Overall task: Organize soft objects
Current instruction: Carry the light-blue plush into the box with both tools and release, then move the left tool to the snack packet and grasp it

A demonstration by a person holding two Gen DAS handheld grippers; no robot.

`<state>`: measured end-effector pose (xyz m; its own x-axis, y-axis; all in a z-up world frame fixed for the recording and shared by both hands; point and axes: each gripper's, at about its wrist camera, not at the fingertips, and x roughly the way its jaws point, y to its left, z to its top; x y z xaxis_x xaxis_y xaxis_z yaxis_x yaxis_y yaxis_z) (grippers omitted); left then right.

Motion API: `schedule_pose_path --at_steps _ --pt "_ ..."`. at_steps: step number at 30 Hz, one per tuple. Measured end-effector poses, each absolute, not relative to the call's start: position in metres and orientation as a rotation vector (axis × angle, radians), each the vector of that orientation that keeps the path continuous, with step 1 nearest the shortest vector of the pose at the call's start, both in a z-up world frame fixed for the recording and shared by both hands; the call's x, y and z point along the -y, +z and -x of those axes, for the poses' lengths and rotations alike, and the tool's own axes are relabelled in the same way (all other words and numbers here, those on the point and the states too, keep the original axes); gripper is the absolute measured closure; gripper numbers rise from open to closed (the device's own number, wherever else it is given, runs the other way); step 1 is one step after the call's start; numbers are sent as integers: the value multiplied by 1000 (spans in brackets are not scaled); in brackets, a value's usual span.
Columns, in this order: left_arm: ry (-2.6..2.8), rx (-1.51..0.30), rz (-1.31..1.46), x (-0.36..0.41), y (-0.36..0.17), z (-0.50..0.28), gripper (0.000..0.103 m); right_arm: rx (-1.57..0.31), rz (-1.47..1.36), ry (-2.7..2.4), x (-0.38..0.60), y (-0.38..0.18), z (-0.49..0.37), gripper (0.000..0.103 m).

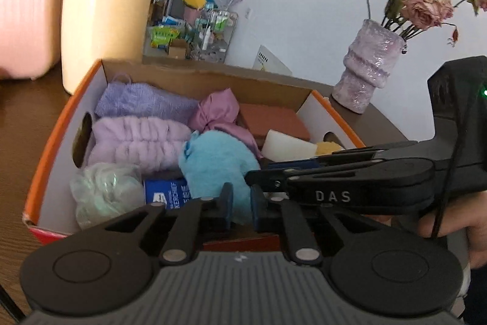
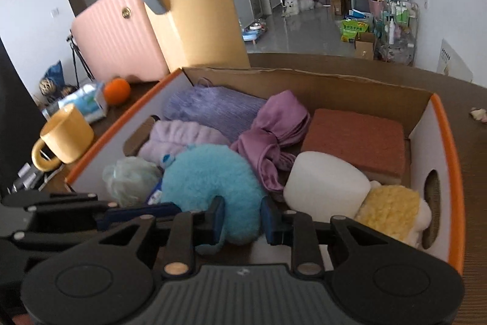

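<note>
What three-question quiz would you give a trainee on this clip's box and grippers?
1. True or false: the blue plush toy lies inside the orange-rimmed box.
2. Multiple choice: what sits beside the white sponge at the box's near right corner? A) a yellow fluffy pad B) a green bottle C) a metal spoon
3. Fill in: the right gripper has its jaws on either side of the ____.

Key: 1 true. 2 A, the yellow fluffy pad. 3 blue plush toy; whether the jaws are pinching it cannot be told. The left gripper faces the same toy.
</note>
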<state>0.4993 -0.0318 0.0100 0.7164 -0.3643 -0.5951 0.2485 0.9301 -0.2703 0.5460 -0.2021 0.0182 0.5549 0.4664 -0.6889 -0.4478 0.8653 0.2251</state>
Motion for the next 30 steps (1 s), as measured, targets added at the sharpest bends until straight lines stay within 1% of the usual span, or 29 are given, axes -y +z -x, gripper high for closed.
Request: schedule_pose_path --at_steps 2,5,7,9,12,14,15,16,17,18,19,20,21,22,23,25,27,30 --pt "-343 -661 169 29 23 -490 88 -799 -5 538 204 27 -540 76" --pt "-314 -615 139 26 45 -477 88 -756 8 527 213 42 -529 66" --pt "-285 -582 107 23 60 -466 86 -727 13 518 219 56 -518 66" --pt "-254 -557 84 19 73 -454 86 -696 9 507 227 72 -505 65" --pt "-202 -527 60 15 86 -435 86 -652 5 476 242 95 -484 61" --pt "-171 -504 36 14 93 -418 86 -622 9 451 252 109 -467 56" --pt "-160 -495 27 14 96 -410 85 -608 14 440 256 113 -459 50" --pt "-151 -483 13 15 98 -402 82 -593 17 431 260 117 -450 44" --pt "-138 -469 -3 16 99 -395 80 -575 16 417 265 121 -439 43" --pt "-117 -450 -20 17 99 -385 70 -563 18 407 269 123 -430 43" --pt "-97 -425 -28 18 99 -375 53 -550 22 395 271 125 -421 41" --pt "-78 -391 -22 17 98 -364 43 -534 26 380 273 125 -412 37" --pt "-59 -360 -16 17 96 -355 26 -506 33 358 276 125 -401 35" --pt "-32 -314 -14 17 94 -344 18 -466 37 333 278 124 -389 27" --pt "-11 -268 -16 18 92 -333 15 -400 39 296 280 122 -374 17" --pt "16 -188 -26 21 86 -311 3 -290 45 237 282 115 -349 10" --pt "18 -158 -38 23 83 -299 2 -186 53 199 282 104 -325 10" --pt "15 -160 -48 26 81 -284 2 -142 39 176 281 94 -305 10"
